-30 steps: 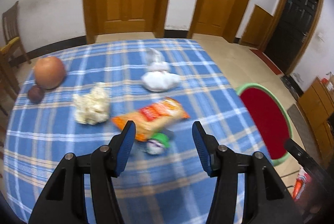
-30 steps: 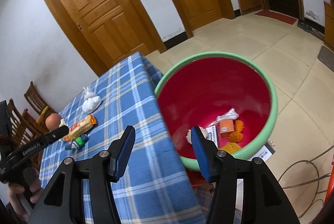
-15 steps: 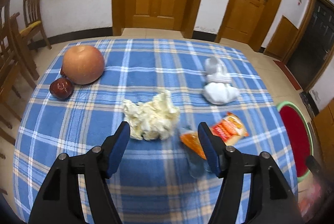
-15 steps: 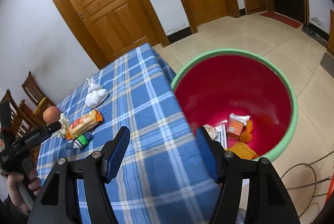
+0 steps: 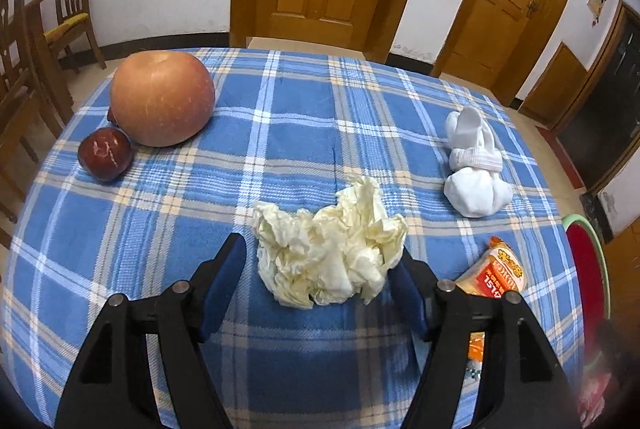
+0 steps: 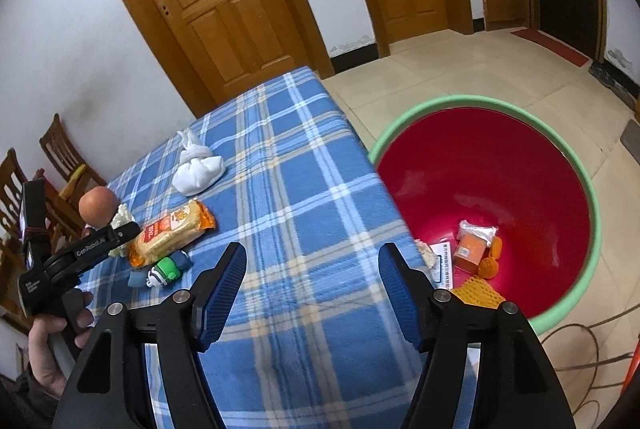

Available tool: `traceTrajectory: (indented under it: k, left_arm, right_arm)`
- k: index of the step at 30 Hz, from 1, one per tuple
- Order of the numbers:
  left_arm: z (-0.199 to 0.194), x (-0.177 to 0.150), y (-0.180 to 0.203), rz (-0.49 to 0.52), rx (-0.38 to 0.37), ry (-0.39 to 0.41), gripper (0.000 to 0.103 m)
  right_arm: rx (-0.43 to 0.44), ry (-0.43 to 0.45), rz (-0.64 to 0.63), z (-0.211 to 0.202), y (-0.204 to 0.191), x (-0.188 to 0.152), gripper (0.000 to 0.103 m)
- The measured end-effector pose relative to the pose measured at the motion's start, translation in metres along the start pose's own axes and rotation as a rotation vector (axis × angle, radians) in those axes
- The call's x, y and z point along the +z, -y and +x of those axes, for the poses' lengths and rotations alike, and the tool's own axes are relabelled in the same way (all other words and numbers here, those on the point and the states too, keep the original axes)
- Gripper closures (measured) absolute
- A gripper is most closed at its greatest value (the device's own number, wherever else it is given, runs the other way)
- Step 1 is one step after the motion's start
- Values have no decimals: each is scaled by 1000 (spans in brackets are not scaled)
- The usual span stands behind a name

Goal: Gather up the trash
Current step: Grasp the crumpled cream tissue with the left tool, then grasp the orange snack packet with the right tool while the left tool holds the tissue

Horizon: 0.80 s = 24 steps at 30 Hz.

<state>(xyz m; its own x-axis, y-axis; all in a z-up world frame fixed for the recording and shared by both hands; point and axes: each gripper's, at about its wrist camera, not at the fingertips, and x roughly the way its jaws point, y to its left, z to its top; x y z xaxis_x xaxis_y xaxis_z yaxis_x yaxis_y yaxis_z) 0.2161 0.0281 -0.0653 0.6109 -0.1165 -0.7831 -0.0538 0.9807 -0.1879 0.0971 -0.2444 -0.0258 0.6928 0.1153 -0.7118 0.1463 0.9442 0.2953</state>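
In the left wrist view the left gripper (image 5: 320, 261) sits at the bottom centre of the frame with its blue-padded fingers spread wide, one on each side of the crumpled paper (image 5: 328, 257). The right finger looks to be just at the wad's edge; the left one stands apart from it. The paper lies on the blue plaid tablecloth (image 5: 280, 133), in the lower middle of the picture. In the upper left of the frame a large apple (image 5: 162, 99) rests with a small dark red fruit (image 5: 105, 154) just beside it. At the right a knotted white bundle (image 5: 476, 169) lies on the cloth, and below it an orange snack packet (image 5: 494, 275) shows partly behind the gripper's right finger.

In the right wrist view the right gripper (image 6: 312, 275) is also spread wide and holds nothing, low in the frame above the table's near edge. The red bin (image 6: 500, 165) with a green rim fills the right side, with scraps at its bottom. A small green and white bottle (image 6: 162, 269) lies at centre left, just below the packet
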Motion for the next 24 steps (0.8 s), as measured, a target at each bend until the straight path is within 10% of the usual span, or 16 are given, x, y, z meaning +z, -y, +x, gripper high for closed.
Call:
traceTrajectory:
  k: [7, 24]
  left_arm:
    - [-6, -2, -4, 12, -64, 27, 59]
    - [-28, -2, -29, -65, -93, 65, 61]
  right_arm:
    - [7, -11, -45, 14, -24, 6, 33]
    - [116, -116, -69, 59, -84, 12, 33]
